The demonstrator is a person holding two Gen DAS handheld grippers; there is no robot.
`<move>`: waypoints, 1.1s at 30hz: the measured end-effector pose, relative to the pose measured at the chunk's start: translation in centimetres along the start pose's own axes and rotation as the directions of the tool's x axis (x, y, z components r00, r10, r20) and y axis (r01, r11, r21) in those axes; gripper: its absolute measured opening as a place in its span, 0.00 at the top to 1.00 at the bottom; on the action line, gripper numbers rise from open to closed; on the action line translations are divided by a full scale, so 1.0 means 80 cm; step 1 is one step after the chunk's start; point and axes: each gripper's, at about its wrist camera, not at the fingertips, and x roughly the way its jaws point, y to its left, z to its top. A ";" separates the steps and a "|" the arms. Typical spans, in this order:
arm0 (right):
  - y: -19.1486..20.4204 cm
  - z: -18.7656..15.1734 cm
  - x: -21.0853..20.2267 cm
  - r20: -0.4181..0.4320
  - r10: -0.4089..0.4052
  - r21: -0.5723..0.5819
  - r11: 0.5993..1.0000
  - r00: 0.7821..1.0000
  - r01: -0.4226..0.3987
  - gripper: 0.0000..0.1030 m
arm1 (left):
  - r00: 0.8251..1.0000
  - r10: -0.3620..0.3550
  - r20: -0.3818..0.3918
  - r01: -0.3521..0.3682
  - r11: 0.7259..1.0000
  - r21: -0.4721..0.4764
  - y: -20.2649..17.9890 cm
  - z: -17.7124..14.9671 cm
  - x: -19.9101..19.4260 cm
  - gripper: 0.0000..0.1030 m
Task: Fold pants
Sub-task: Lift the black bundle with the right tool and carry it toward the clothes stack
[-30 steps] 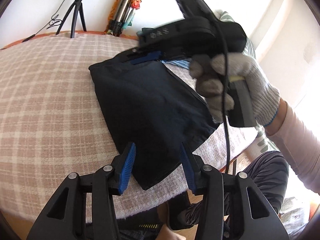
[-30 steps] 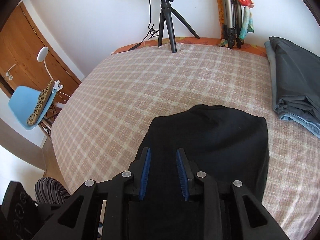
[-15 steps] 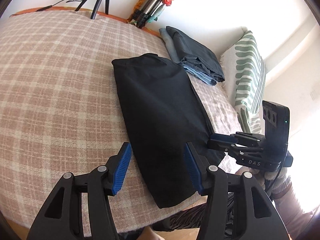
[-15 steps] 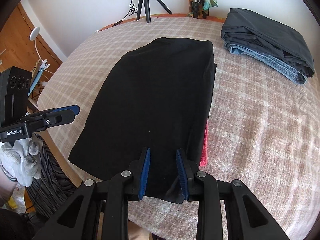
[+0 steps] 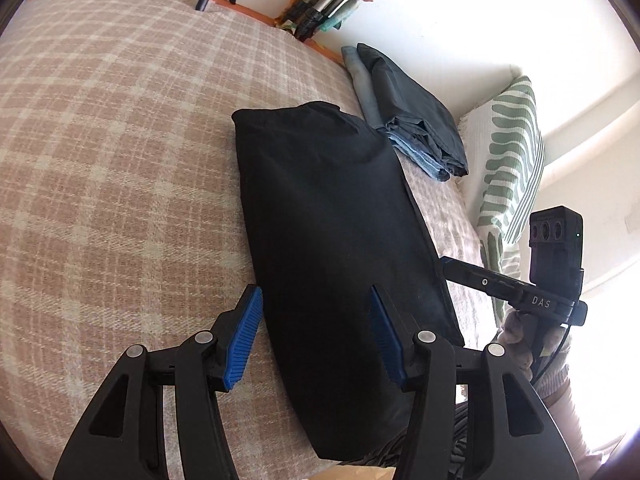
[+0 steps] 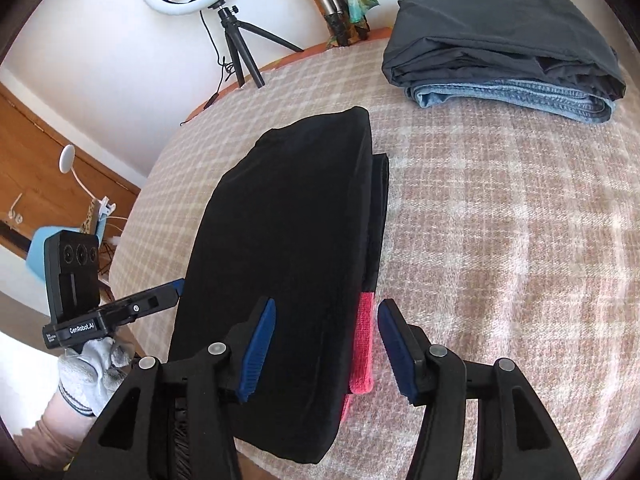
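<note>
Black pants (image 5: 332,220), folded into a long strip, lie flat on the plaid bed cover (image 5: 120,160). My left gripper (image 5: 316,300) hovers open over the strip's near left edge, pads clear of the cloth. In the right wrist view the same pants (image 6: 296,220) show a pink band (image 6: 362,344) at their near right edge. My right gripper (image 6: 326,312) straddles that edge from above; its jaws are opening and the pads are not pressing on it. One right finger (image 5: 472,276) pokes in beside the pants.
A folded stack of dark and denim clothes (image 6: 500,48) lies at the far right of the bed. A green-striped pillow (image 5: 512,160) leans at the right. A ring light on a tripod (image 6: 236,52) stands at the far edge. A gloved hand (image 6: 88,364) holds the left gripper off the bed's near edge.
Both grippers have come back from the pants' far part to the near end and sunk lower. The right jaws have widened clearly; the left ones a little. Both views have rolled.
</note>
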 end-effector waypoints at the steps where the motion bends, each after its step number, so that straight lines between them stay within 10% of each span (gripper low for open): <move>1: -0.008 0.005 0.006 -0.008 0.024 0.022 0.999 1.000 -0.024 0.45 | 1.000 -0.005 -0.003 0.005 1.000 -0.010 0.002 0.001 0.002 0.48; 15: -0.047 0.008 0.048 -0.030 0.300 0.137 0.946 0.953 -0.293 0.43 | 0.998 -0.054 -0.021 0.053 0.998 -0.021 0.010 0.007 0.025 0.48; 27: -0.012 0.010 0.059 -0.034 0.226 0.055 0.973 0.974 -0.224 0.75 | 0.999 -0.044 0.013 0.043 0.998 0.048 -0.015 0.010 0.047 0.49; 33: 0.018 0.012 0.047 0.005 0.136 -0.031 0.990 0.991 -0.136 0.83 | 0.999 -0.007 0.050 0.003 0.997 0.077 -0.019 0.008 0.038 0.70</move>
